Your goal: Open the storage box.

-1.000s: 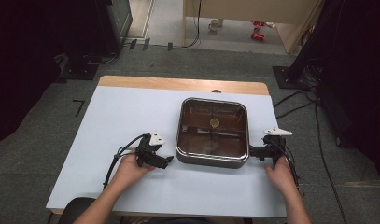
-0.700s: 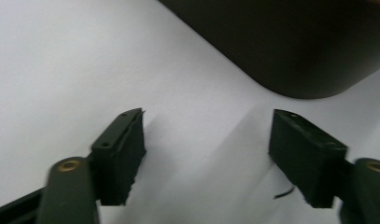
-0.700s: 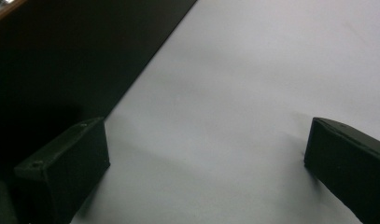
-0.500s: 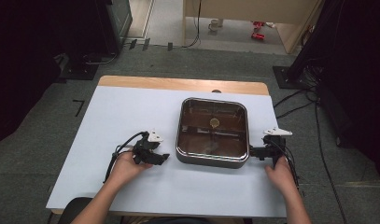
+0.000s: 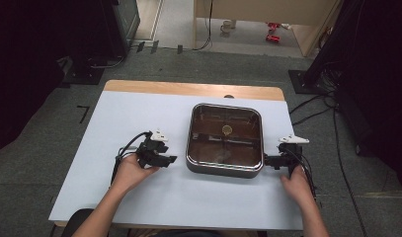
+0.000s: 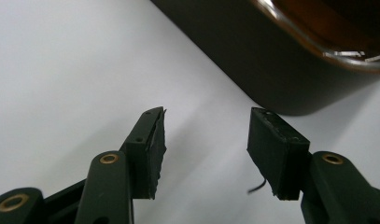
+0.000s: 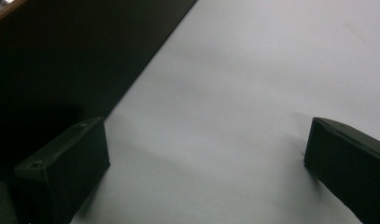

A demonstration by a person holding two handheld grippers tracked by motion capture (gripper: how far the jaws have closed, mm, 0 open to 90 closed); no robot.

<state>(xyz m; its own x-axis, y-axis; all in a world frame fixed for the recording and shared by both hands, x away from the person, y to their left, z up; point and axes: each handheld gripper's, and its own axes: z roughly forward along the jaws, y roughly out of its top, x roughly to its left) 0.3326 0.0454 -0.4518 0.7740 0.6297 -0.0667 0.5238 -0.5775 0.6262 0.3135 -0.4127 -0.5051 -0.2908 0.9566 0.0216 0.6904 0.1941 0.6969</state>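
The left gripper points at the left side of the square brown pan, jaws spread and empty, just short of its wall. The pan sits on the white surface. The right gripper lies low at the pan's right edge, jaws wide apart, holding nothing.

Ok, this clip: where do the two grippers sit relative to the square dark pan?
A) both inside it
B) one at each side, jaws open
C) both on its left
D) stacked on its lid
B: the left gripper and right gripper flank the pan, jaws apart and empty.
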